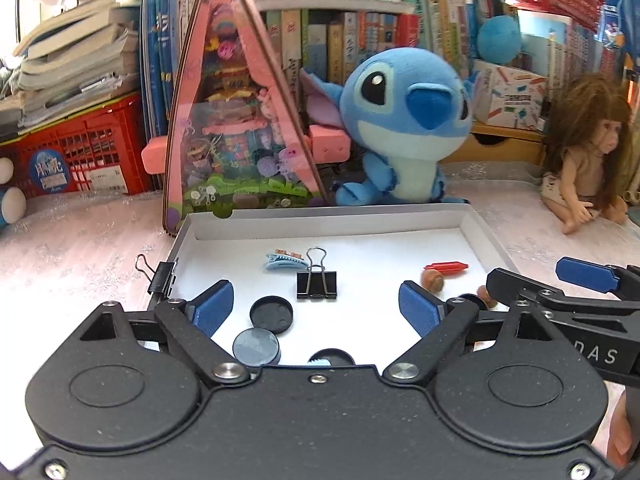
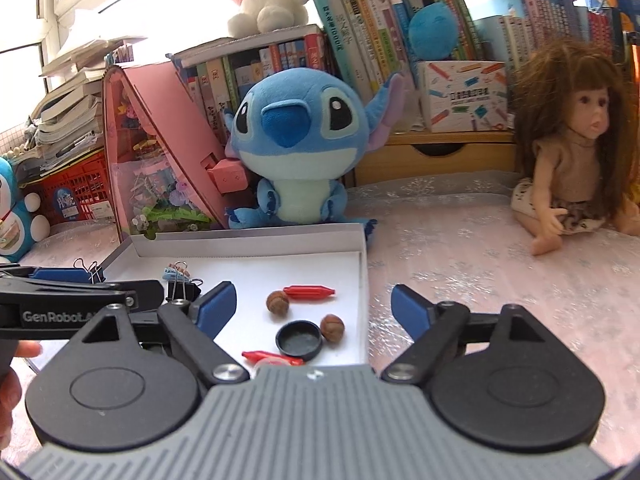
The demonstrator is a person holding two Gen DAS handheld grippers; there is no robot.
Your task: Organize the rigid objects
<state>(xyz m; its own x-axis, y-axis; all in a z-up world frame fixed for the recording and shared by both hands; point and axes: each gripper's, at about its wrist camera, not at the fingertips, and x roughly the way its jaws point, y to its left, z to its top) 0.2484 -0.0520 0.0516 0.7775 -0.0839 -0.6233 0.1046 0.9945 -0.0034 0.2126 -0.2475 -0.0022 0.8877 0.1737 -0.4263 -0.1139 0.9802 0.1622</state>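
A shallow white box [image 1: 332,220] [image 2: 256,242] lies on the table and holds small items. In the left wrist view I see a black binder clip [image 1: 317,282], a blue hair clip [image 1: 285,261], two black round caps [image 1: 271,314] [image 1: 256,347], a red peg [image 1: 446,267] and a walnut [image 1: 433,280]. In the right wrist view I see two walnuts [image 2: 278,302] [image 2: 333,327], a black cap [image 2: 299,338] and two red pegs [image 2: 309,292] [image 2: 272,357]. My left gripper [image 1: 316,312] is open and empty above the box. My right gripper [image 2: 312,312] is open and empty over the box's right edge.
A second binder clip [image 1: 158,276] sits on the box's left edge. Behind the box stand a blue plush [image 1: 404,128] [image 2: 296,152] and a pink triangular diorama [image 1: 236,120]. A doll [image 2: 576,160] sits at the right. Books and a red crate [image 1: 80,152] line the back.
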